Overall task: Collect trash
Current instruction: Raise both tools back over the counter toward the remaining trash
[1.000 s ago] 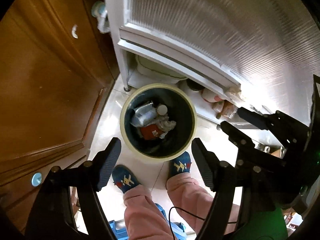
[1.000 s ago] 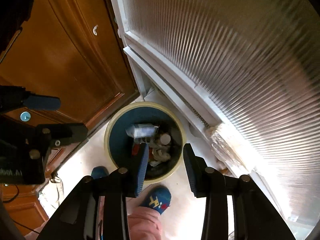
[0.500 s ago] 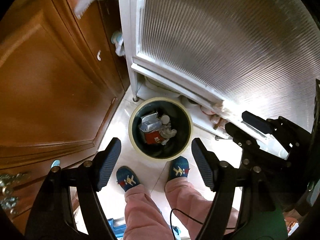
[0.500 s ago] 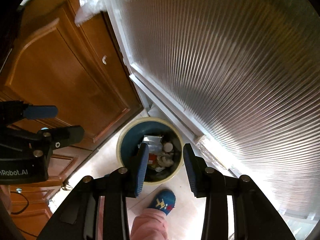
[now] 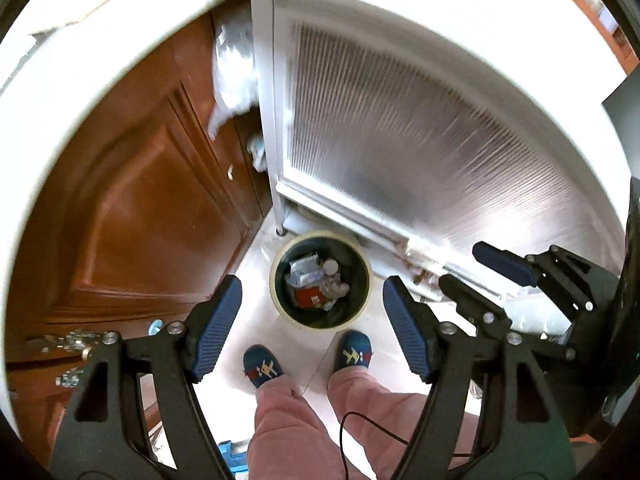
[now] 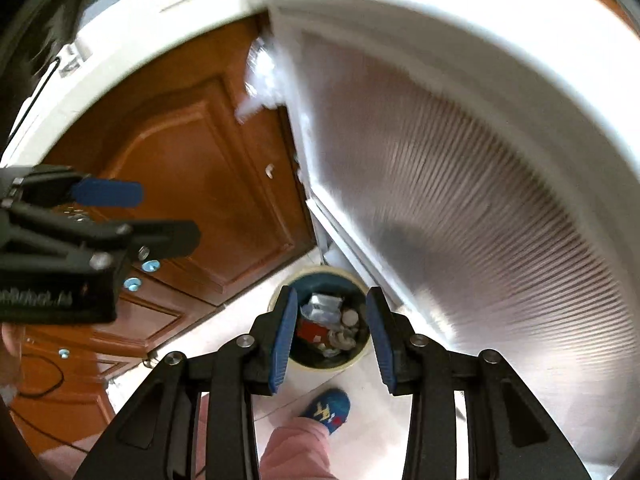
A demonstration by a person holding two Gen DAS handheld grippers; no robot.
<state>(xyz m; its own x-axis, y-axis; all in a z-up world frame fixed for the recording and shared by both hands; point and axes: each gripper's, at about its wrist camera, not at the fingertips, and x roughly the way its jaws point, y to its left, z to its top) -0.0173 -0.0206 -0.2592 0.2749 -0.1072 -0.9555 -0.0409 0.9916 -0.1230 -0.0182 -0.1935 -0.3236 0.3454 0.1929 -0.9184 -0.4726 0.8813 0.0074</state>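
Brown wooden cabinet doors (image 5: 132, 216) fill the left of both views, with a crumpled clear plastic bag (image 5: 234, 76) hanging at the top edge of the gap beside them. Next comes the trash bin (image 5: 322, 280), standing on the pale tiled floor (image 5: 256, 280) in the corner between the cabinets and the ribbed translucent door (image 5: 420, 128) at right. It is cream-rimmed with a dark liner, and it holds crumpled packets, a red carton and a small round lid. The person's blue slippers (image 5: 262, 366) stand just beside its near rim.

The left claw (image 5: 312, 324) stands wide with nothing between its blue pads. The right claw (image 6: 331, 336) is narrow, its pads apart and also empty; it frames the bin from high above.

With both claws empty and the bin already filled, the step in hand looks like coming away from a drop to find the next piece of trash. Doing it well means clearing the white counter edge (image 5: 100, 20) overhead without knocking it, and widening the right claw before the next pick.

Against the earlier frames, the bin has shrunk and sits far lower in both views, the counter edge and the bag have come fully into sight, and both claws have risen together, each at an unchanged spread.
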